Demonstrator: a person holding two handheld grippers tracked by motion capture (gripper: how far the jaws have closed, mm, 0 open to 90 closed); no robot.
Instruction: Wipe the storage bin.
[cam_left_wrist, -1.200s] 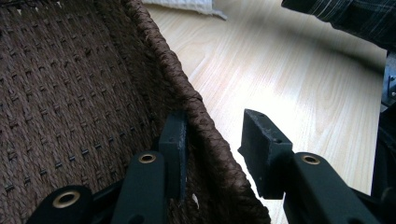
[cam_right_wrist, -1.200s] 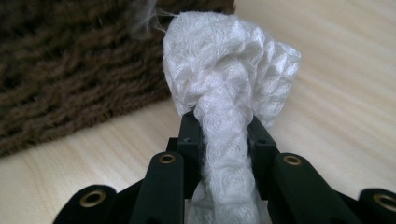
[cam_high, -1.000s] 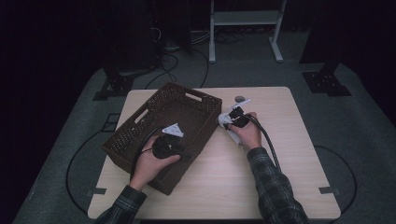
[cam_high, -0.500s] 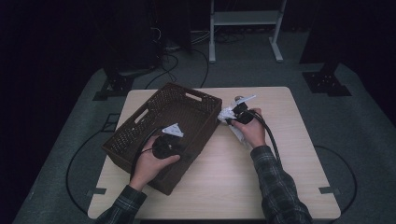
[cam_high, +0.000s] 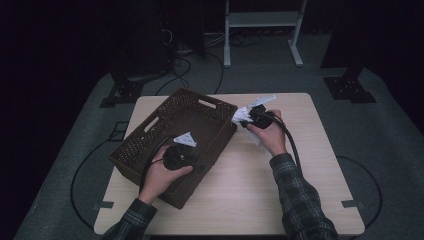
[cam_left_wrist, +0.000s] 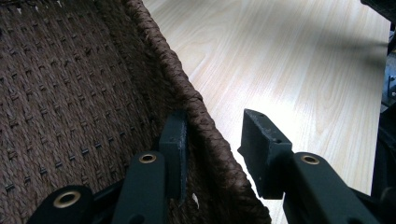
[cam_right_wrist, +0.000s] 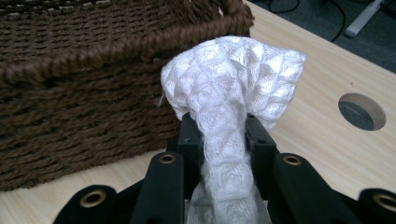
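Note:
A dark brown woven basket (cam_high: 200, 97) stands askew on the left half of the wooden table (cam_high: 300, 165). My left gripper (cam_high: 199, 162) is at its near right wall. In the left gripper view the jaws straddle the basket rim (cam_left_wrist: 177, 70): one is inside against the weave and one outside, so my left gripper (cam_left_wrist: 212, 135) is shut on the rim. My right gripper (cam_high: 244, 120) hovers beside the basket's right corner, shut on a white quilted cloth (cam_high: 241, 114). In the right gripper view the cloth (cam_right_wrist: 233, 70) bunches above my right gripper (cam_right_wrist: 224, 130) and hangs down between the jaws.
A round hole (cam_right_wrist: 362, 111) is cut in the tabletop to the right of the cloth. The basket's side (cam_right_wrist: 93, 84) rises close in front of my right gripper. Cables (cam_high: 200, 60) and a white rack's legs (cam_high: 227, 55) are on the floor beyond the table.
My right gripper has risen with the white cloth and drifted a little toward the far side, beside the basket's corner. The left hand and the basket have stayed put.

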